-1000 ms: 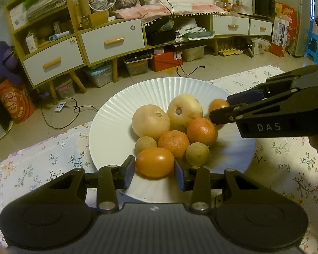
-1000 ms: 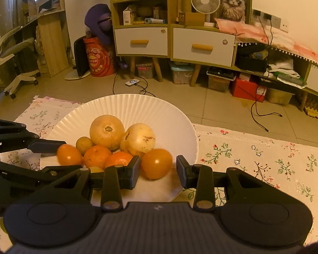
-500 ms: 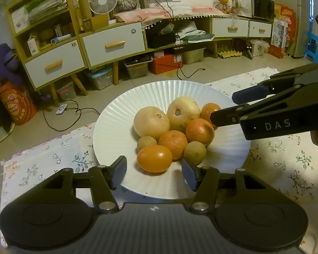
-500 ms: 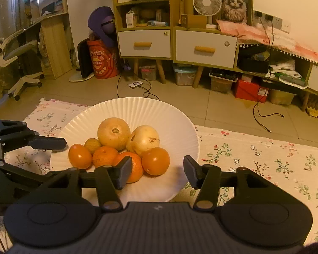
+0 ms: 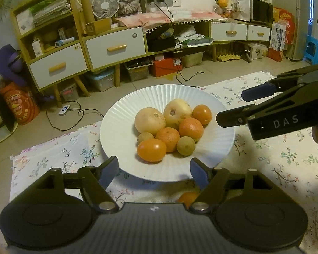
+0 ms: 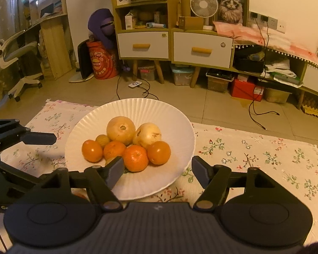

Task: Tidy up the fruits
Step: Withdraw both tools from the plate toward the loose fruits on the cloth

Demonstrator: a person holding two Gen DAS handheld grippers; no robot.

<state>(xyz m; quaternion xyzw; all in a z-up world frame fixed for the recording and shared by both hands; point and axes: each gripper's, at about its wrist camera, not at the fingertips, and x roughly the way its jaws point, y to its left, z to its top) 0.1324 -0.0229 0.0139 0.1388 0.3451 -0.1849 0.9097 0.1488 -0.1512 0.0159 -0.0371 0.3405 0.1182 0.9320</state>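
Eight fruits: heaped together on the white plate [image 5: 116,127], touching one another, at the centre of both wrist views.
Plate: a ribbed paper-like dish, resting on the floral cloth [image 5: 286,169] spread over the floor.
Pale round fruits: two large ones [image 5: 149,120] [image 5: 177,111] at the 12 o'clock side of the heap, side by side and touching.
Oranges: two mandarins [image 5: 168,139] [image 5: 191,129] in the middle of the heap; a smooth orange fruit [image 5: 151,150] at 6 o'clock; another smooth one [image 5: 202,114] at 2 o'clock.
Small brown fruits: one [image 5: 186,145] at 5 o'clock, one [image 5: 145,138] at 8 o'clock, tucked against the mandarins.
Loose orange: part of one [image 5: 187,198] shows on the cloth off the plate, at 6 o'clock, half hidden behind the left gripper's body.
Left gripper [image 5: 154,168]: jaws apart and opening, nothing between them; the blue pads [image 5: 109,169] sit at the near rim of the plate, clear of the fruit.
Right gripper [image 6: 158,169]: jaws apart and opening, nothing gripped; its left pad [image 6: 115,170] overlaps the near edge of the heap in the view, contact unclear. From the left wrist it reaches in from 3 o'clock, tips beside the plate's rim.
Room: drawer cabinets [image 6: 202,46], a small fan [image 6: 203,4] and a cat picture [image 6: 230,6] at 12 o'clock, well apart from the cloth.
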